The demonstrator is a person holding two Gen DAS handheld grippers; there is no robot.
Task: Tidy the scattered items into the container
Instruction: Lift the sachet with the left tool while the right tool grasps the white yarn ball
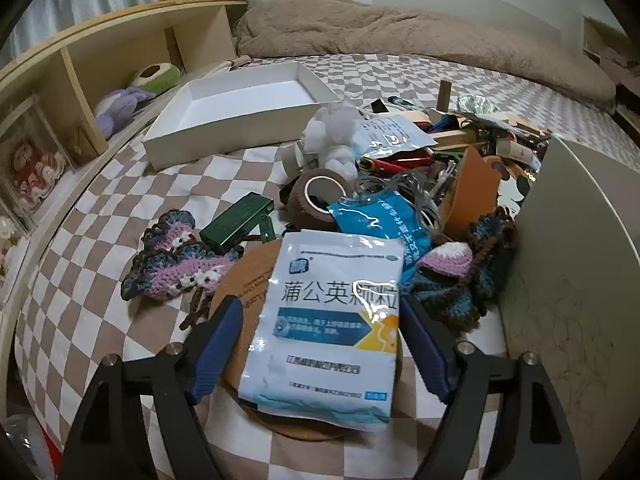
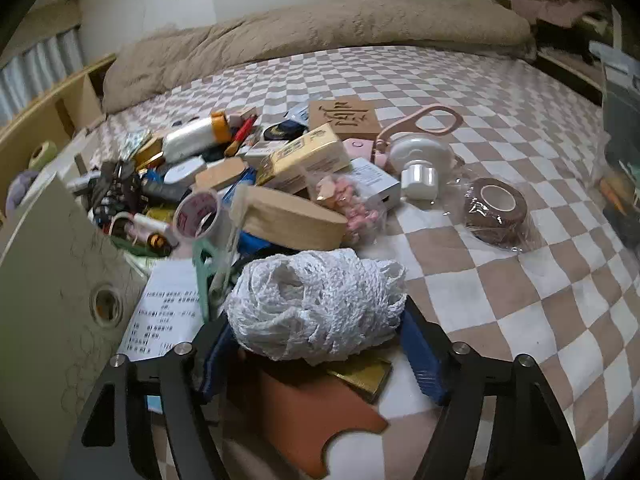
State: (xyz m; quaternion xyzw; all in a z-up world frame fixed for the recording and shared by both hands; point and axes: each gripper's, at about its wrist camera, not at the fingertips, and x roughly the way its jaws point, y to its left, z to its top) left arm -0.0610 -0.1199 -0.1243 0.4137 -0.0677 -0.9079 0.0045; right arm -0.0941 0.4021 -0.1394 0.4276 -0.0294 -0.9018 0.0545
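A white and blue medicine packet [image 1: 326,332] lies on a cork coaster [image 1: 248,292] between the fingers of my left gripper [image 1: 320,320], which is open around it. An empty white box [image 1: 240,108] stands at the back left on the checkered bed. My right gripper [image 2: 320,328] is open around a white crocheted bundle [image 2: 316,304] that rests on an orange leather piece [image 2: 304,412]. A pile of scattered items [image 2: 224,160] lies beyond it.
A purple crocheted piece [image 1: 176,260], a green case [image 1: 236,220] and a brown tape roll [image 1: 316,196] lie near the left gripper. A wrapped brown tape roll [image 2: 496,208] lies right. A beige board [image 2: 52,280] stands left. A wooden shelf [image 1: 80,72] borders the bed.
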